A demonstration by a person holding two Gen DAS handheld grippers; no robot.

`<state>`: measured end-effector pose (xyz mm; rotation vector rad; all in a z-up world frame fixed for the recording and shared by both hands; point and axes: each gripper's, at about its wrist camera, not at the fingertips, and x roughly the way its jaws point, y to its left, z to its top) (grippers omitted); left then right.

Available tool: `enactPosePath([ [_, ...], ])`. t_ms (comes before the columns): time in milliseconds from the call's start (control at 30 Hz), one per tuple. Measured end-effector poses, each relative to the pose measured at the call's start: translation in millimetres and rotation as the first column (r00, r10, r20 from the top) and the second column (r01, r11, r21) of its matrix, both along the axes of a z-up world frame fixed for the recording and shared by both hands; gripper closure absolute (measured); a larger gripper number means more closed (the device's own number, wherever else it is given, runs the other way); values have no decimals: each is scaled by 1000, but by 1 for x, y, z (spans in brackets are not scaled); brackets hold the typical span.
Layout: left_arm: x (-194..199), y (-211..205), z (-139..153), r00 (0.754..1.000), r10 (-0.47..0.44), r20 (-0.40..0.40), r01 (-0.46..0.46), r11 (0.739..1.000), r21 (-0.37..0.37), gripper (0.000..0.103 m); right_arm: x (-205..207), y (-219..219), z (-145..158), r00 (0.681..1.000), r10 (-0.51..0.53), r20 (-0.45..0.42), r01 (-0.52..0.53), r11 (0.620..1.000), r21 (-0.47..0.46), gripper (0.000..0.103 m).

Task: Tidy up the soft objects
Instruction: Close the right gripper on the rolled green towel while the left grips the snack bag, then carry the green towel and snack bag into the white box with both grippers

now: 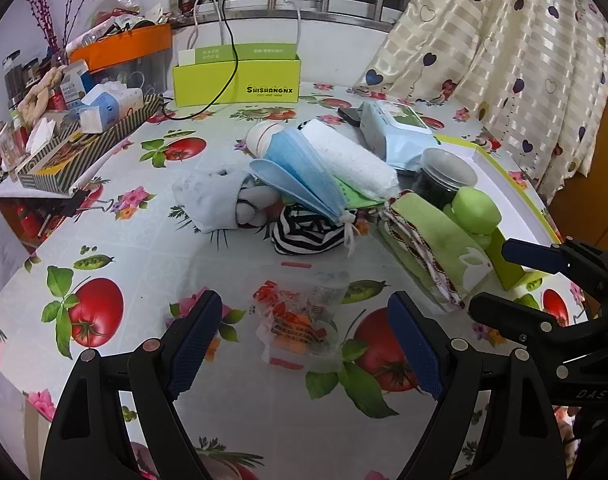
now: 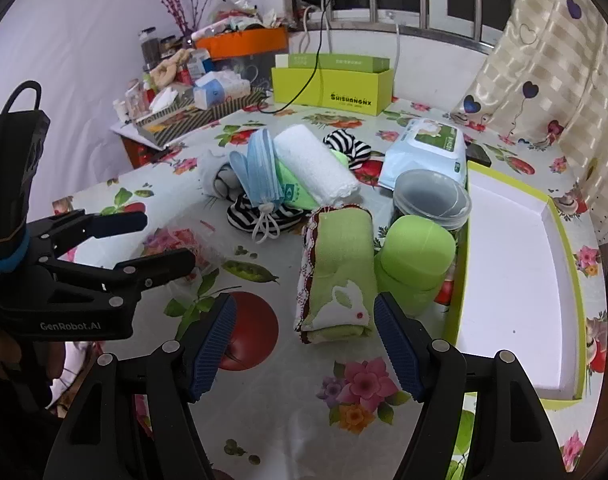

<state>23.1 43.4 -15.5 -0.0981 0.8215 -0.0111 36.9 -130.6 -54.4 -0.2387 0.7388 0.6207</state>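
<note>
1. Right gripper (image 2: 305,342): jaws spread wide, nothing pinched; its pads flanked the near end of the folded green towel (image 2: 338,276) without touching it.
2. Left gripper (image 1: 300,346): jaws spread, empty, poised over a clear plastic packet (image 1: 294,328) lying on the fruit-print tablecloth (image 1: 144,248).
3. Folded green towel, rabbit motif, red-trimmed edge: lay flat just beside a green lidded container (image 2: 414,258) and near the shallow white tray (image 2: 512,280) with lime rim.
4. Central heap: blue face masks (image 2: 258,172), rolled white towel (image 2: 316,166), striped black-and-white cloth (image 2: 264,212), grey-white cloth (image 1: 212,198).
5. Behind: wet-wipes pack (image 2: 426,152), clear jar (image 2: 430,200), lime-green box (image 2: 332,90).
</note>
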Motion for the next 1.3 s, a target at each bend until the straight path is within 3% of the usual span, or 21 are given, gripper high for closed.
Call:
enactPosePath([
  [433,-3,16,-9,1000,-24,4,24,999,-26,18,23,9,-12,999,-30,-26,28,999,-47,31],
  [733,10,20,-28,999,-19,-39,18,999,-39,18,34,19,-25,997,-65,-39,61,994,-85,32],
  [833,15,18,-36,998,-22,-62,20,999,-27,18,35,21,-29,996,-74,-41,70,993,-99,54],
  [967,16,11,-43,997,-32,-63,33,999,11,18,34,19,-31,996,-78,-37,75,993,-95,62],
  [1033,15,9,-42,998,-38,-54,39,999,25,28,32,16,-30,996,-83,-32,80,993,-84,67],
  [1100,15,9,-41,998,-33,-49,35,998,43,55,30,14,-29,996,-84,-26,81,994,-76,71],
  [1200,15,11,-39,998,-32,-50,33,999,29,64,26,12,-27,996,-81,-23,79,995,-68,73],
  [1300,12,11,-38,998,-34,-53,35,999,18,65,23,9,-26,996,-81,-26,79,995,-58,75],
])
